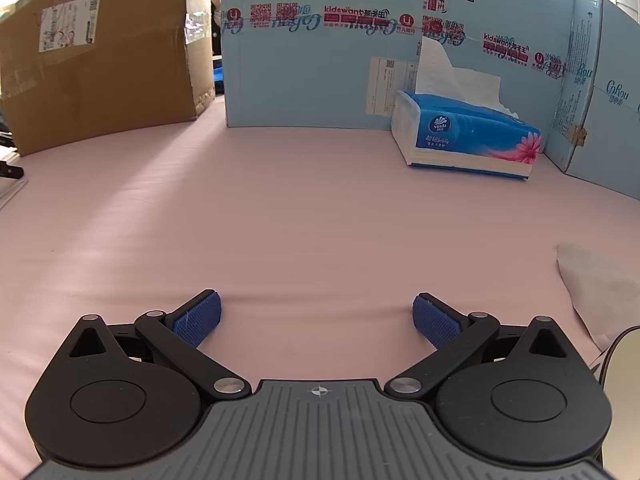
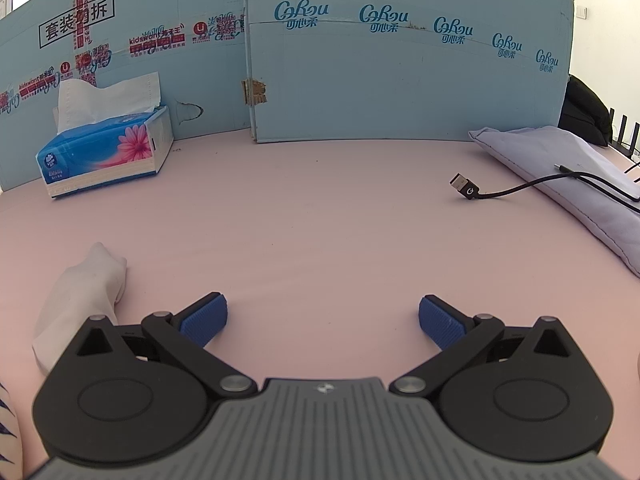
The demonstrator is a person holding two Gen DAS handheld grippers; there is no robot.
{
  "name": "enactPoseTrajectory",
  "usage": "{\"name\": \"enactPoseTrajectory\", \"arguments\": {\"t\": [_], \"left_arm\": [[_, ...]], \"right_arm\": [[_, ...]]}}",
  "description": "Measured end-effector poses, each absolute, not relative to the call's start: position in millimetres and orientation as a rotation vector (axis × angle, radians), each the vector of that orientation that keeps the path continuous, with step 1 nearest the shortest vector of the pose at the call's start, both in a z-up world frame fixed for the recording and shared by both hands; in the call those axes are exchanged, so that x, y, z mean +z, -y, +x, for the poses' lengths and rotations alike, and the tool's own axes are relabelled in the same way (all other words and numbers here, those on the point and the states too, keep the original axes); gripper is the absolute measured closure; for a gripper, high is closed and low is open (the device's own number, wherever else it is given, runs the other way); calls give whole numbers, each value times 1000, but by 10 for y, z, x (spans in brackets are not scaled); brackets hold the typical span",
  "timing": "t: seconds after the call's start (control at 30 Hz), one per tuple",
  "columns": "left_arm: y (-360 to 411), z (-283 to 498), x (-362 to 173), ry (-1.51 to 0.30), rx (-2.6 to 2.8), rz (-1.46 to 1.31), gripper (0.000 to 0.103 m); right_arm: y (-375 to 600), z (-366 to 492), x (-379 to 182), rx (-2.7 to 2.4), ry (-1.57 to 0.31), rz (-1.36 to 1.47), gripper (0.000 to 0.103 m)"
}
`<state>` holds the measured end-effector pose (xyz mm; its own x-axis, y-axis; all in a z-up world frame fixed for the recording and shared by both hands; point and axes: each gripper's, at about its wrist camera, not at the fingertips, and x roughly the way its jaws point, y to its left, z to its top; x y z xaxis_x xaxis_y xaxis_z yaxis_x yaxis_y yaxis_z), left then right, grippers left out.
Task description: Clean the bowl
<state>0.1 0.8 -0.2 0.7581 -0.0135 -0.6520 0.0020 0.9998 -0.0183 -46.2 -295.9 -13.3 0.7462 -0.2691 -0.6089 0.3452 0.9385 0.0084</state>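
Left tongs (image 1: pixel 316 322): spread wide, nothing between the blue pads, held low over the pink table (image 1: pixel 304 216).

Right tongs (image 2: pixel 323 322): likewise spread wide and empty, low over the same table.

Bowl: not clearly in view. A pale curved edge (image 1: pixel 624 364) shows at the far right of the left wrist view, beside and slightly behind the left tongs; it may be the bowl's rim, but too little shows to tell. A patterned sliver at the lower left corner of the right wrist view may be the same thing. If so, the bowl lies between the two tongs, close to both, nearer the cameras than the fingertips. Which hand is nearer cannot be told.

Crumpled tissue (image 2: pixel 84 300): white, lying on the table just left of the right tongs and right of the left tongs, long axis running away from the cameras. Whether used or fresh cannot be told.

Tissue pack (image 1: pixel 466 132): blue, a sheet standing out of its top, well ahead of both tongs against the blue cardboard screen (image 2: pixel 400 80).

Other items: brown carton (image 1: pixel 100 68), ahead-left of the left tongs; USB cable (image 2: pixel 472 192) and grey cloth pouch (image 2: pixel 580 176), ahead-right of the right tongs.
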Motion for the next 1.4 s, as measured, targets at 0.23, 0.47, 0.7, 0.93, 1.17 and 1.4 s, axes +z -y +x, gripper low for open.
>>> {"name": "enactPoseTrajectory", "arguments": {"t": [0.23,0.47,0.7,0.93,1.17,1.4], "left_arm": [[-70,7,-21,-701,-10,3,0],[9,-13,-2,-707,4,5,0],[13,-18,-2,-706,5,8,0],[12,-25,-6,-704,5,10,0],[4,-31,-6,-705,5,9,0],[-3,-34,-9,-705,5,8,0]], "right_arm": [[2959,-462,-133,-338,-648,121,0],[2959,-462,-133,-338,-647,122,0],[2952,-456,-131,-338,-648,121,0],[2954,-449,-133,-338,-648,122,0],[2954,-449,-133,-338,-648,122,0],[2958,-450,-134,-338,-648,122,0]]}}
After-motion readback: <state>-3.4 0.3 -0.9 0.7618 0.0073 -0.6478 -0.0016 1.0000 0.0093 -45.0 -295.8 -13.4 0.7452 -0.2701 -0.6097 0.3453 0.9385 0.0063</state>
